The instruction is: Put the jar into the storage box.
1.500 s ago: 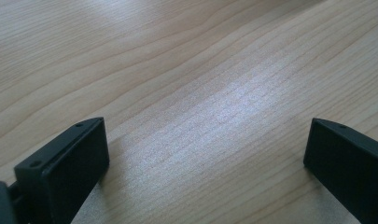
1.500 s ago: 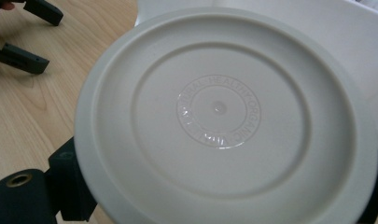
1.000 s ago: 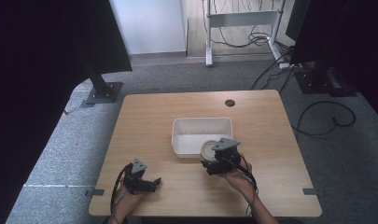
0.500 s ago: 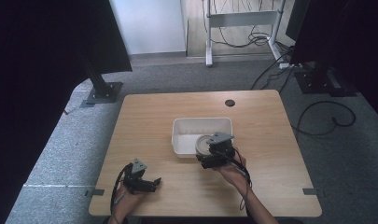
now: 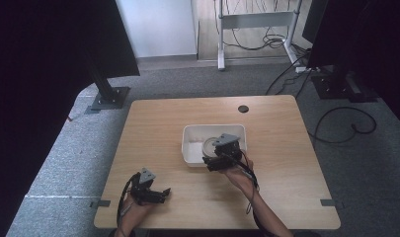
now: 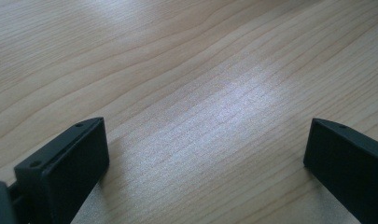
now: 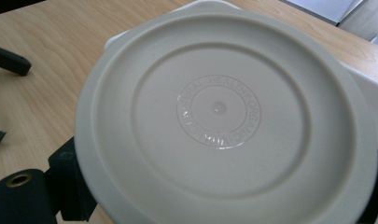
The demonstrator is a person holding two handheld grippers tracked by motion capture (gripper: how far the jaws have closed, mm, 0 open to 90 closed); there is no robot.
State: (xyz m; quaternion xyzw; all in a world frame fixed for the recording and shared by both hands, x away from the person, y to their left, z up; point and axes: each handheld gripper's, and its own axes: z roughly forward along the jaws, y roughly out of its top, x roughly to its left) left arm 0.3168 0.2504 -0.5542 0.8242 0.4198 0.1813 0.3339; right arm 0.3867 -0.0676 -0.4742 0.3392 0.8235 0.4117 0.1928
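Note:
A round cream plate (image 7: pixel 219 112) with embossed lettering at its centre faces the right gripper view. My right gripper (image 7: pixel 224 200) is shut on it, a black jaw showing at each lower corner. In the high view the right gripper (image 5: pixel 215 159) holds the plate (image 5: pixel 211 145) over the near side of a white rectangular bin (image 5: pixel 193 130) at the table's middle. My left gripper (image 5: pixel 163 193) rests near the front left of the table, a hand around it. Its jaws stand wide apart in the left gripper view (image 6: pixel 205 140), with bare wood between them.
The wooden table (image 5: pixel 158 123) has a dark cable hole (image 5: pixel 243 108) at the back. Monitor stands (image 5: pixel 107 96) and cables lie on the grey carpet beyond. The left gripper's jaw (image 7: pixel 7 60) shows at the left edge of the right gripper view.
My right gripper has carried the plate a little left and away from the person, further over the bin. The left gripper has stayed put.

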